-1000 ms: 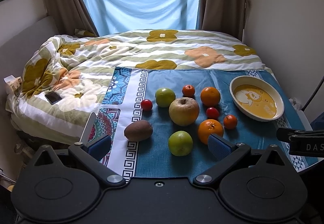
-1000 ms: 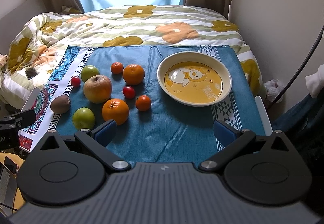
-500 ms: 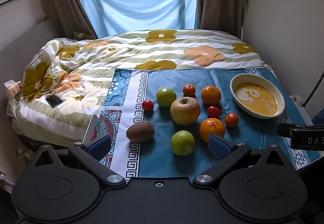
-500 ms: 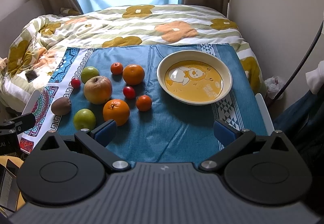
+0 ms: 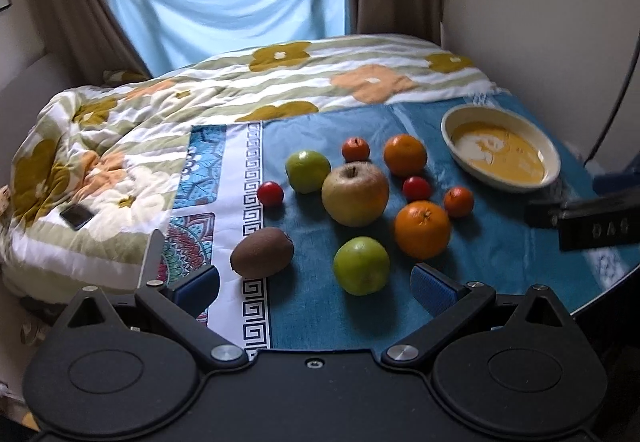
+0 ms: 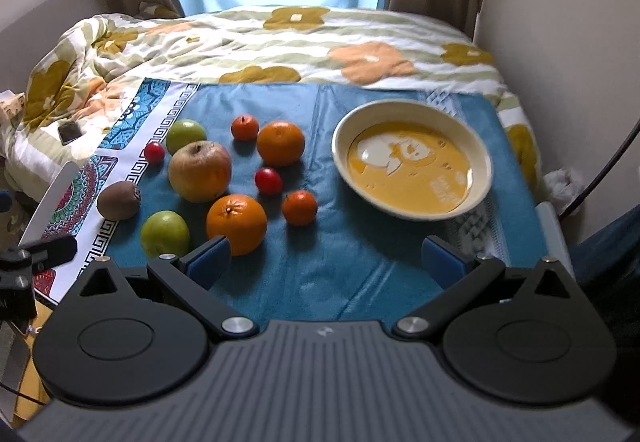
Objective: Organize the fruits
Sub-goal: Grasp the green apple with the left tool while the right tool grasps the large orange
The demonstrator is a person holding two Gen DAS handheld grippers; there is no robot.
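Several fruits lie loose on a blue cloth [image 5: 352, 322] [image 6: 328, 282]: a big yellow apple [image 5: 355, 194] [image 6: 199, 171], two oranges [image 5: 422, 229] [image 6: 236, 224], green apples [image 5: 361, 265] [image 6: 165, 235], a brown kiwi [image 5: 262, 252] [image 6: 119, 200], small tangerines [image 5: 458, 201] [image 6: 299, 207] and red tomatoes [image 5: 416, 188] [image 6: 268, 180]. A cream bowl with a yellow inside [image 5: 554, 162] [image 6: 482, 162] stands at the right, with no fruit in it. My left gripper [image 5: 316, 288] is open, just short of the kiwi and the near green apple. My right gripper [image 6: 326, 260] is open, its left finger beside the near orange.
The cloth covers a small table against a bed with a flowered quilt [image 5: 280, 82]. A phone [image 5: 77, 217] lies on the quilt at the left. A wall rises to the right, curtains and a window behind. Each gripper shows at the edge of the other's view.
Both grippers have moved forward and lower toward the fruit, which now looks larger. Both stay open, and no fruit has shifted.
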